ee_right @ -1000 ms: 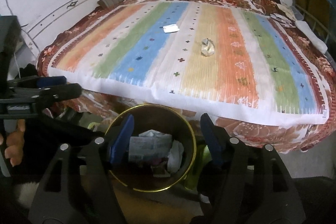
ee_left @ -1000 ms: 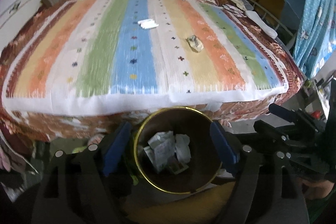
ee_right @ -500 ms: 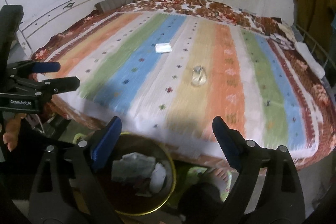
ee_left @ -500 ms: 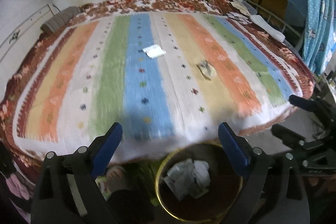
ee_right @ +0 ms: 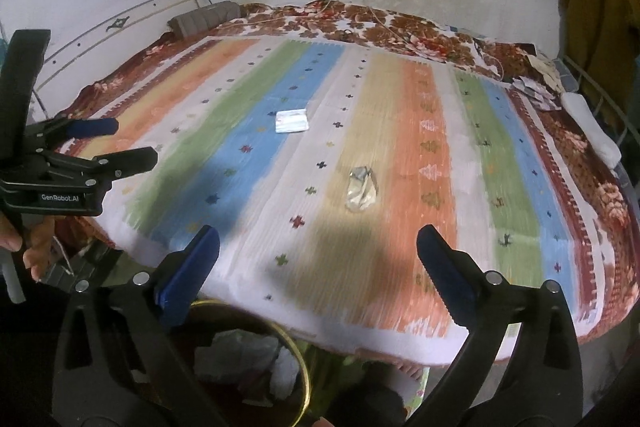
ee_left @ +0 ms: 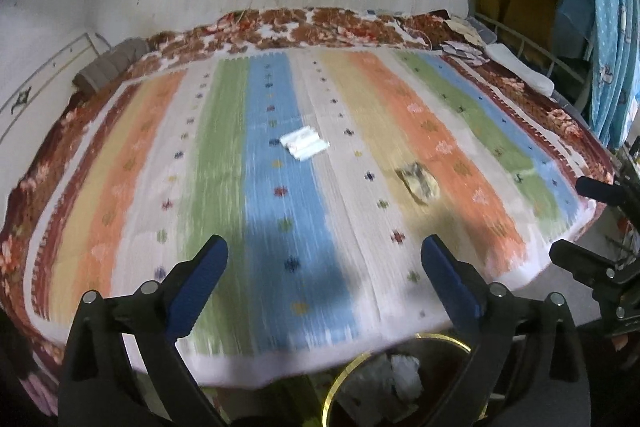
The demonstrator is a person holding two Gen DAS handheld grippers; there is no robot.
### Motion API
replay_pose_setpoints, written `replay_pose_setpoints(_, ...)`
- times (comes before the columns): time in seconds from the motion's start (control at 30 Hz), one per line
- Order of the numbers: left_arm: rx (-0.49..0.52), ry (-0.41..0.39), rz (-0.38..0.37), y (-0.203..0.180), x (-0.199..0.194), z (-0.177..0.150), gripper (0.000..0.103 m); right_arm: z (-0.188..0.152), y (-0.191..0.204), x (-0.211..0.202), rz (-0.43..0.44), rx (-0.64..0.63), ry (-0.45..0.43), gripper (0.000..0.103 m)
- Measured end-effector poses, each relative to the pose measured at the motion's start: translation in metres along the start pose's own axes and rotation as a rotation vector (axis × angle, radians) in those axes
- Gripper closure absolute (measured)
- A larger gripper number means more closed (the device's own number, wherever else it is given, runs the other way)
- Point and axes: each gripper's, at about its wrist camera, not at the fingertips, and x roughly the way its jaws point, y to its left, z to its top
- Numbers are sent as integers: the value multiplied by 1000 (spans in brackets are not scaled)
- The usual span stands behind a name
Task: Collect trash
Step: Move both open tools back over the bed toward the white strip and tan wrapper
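Blue pads line both claws, and both stand wide with nothing between them. The left claw [ee_left: 322,275] hangs over the near edge of the bed [ee_left: 120,187], aimed up the blue stripe; the right claw [ee_right: 318,263] hangs over the same edge further right, aimed up the yellow stripe. Each seems lined up with its own piece of trash, which would let both be taken in one reach.

Below the near edge sits a gold-rimmed bin [ee_right: 298,367], already holding crumpled paper, so it is close for drops.

Two pieces lie on the striped cover, well apart from each other and from every edge. A flat white packet [ee_left: 305,143] lies near the middle of the bed, on the line between blue and white stripes. A crumpled clear wrapper [ee_right: 362,189] lies on the yellow stripe, nearer the near edge.

Other scraps [ee_right: 534,91] lie at the far right corner beside a white roll [ee_right: 590,129]; whether they are trash I cannot tell.
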Motion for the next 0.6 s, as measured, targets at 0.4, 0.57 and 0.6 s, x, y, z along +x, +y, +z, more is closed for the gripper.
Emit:
replay_pose_setpoints(0.4, 73, 39, 9, 11, 75, 22, 6, 22, -26, 67, 4, 26, 85, 9)
replay_pose_setpoints(0.57, 107, 68, 7, 10, 102, 28, 6, 25, -32, 91, 15, 47, 120, 9)
replay_pose_setpoints(0.6, 109, 75, 8, 11, 108, 30, 6, 24, -33, 94, 16, 51, 124, 9)
